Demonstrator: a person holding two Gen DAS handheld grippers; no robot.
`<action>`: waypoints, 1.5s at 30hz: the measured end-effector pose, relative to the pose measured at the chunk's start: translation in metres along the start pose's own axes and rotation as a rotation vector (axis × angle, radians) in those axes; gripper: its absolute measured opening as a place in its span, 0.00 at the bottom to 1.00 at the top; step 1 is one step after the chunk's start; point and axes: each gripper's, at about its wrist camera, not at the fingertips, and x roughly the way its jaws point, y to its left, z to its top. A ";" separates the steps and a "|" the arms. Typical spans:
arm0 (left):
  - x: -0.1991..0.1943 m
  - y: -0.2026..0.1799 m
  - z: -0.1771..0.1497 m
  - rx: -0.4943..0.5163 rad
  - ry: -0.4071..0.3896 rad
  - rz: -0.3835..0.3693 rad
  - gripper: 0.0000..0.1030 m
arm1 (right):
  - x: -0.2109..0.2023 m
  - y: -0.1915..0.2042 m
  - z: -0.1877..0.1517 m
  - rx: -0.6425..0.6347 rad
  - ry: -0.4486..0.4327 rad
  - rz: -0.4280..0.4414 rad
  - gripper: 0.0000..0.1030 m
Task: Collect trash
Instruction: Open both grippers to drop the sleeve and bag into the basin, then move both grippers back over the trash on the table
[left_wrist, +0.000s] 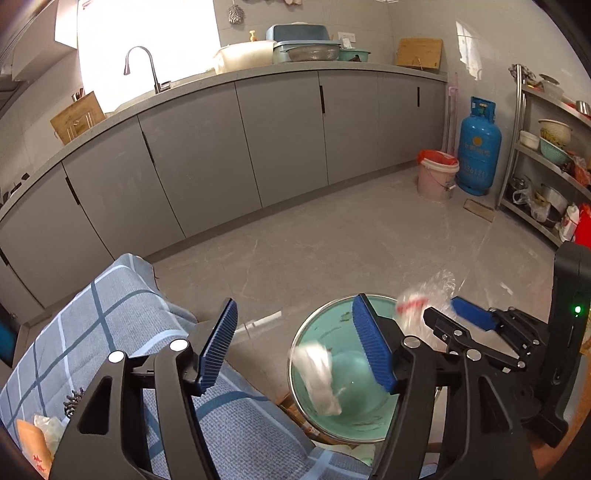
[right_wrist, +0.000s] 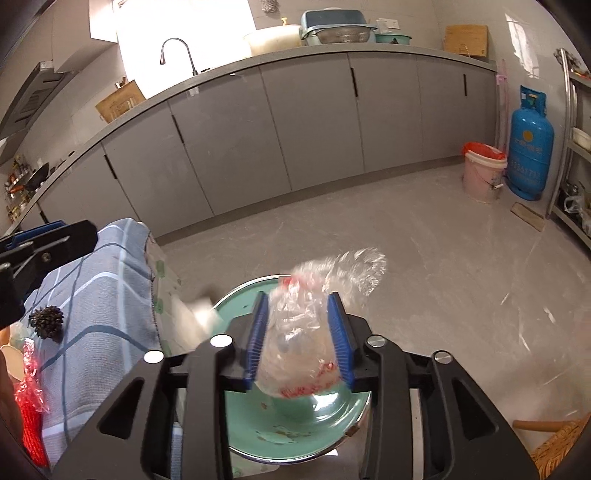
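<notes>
My right gripper (right_wrist: 298, 341) is shut on a crumpled clear plastic bag with red print (right_wrist: 299, 332) and holds it above a green basin (right_wrist: 295, 439). In the left wrist view the same bag (left_wrist: 417, 306) hangs over the basin (left_wrist: 347, 417), with the right gripper (left_wrist: 443, 314) at the right. My left gripper (left_wrist: 295, 347) is open and empty, its fingers wide apart over the basin's left rim. A blurred white scrap (left_wrist: 317, 376) is in the air over the basin; it also shows in the right wrist view (right_wrist: 199, 317).
A blue checked cloth (left_wrist: 122, 325) covers the table at the left, with a pine cone (right_wrist: 46, 321), red netting (right_wrist: 29, 406) and other litter on it. A pink bucket (left_wrist: 437, 173), a blue gas cylinder (left_wrist: 478, 147), grey cabinets (left_wrist: 280, 136), a steel shelf rack (left_wrist: 546, 162) and a wicker chair (right_wrist: 561, 443) stand around.
</notes>
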 end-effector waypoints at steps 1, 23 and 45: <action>0.000 0.001 -0.001 0.001 0.001 0.009 0.69 | 0.000 -0.002 0.000 0.007 -0.001 -0.004 0.53; -0.038 0.038 -0.020 -0.020 0.005 0.147 0.88 | -0.043 0.035 -0.008 0.002 -0.039 0.053 0.70; -0.130 0.125 -0.068 -0.165 -0.058 0.253 0.88 | -0.097 0.138 -0.022 -0.141 -0.075 0.172 0.76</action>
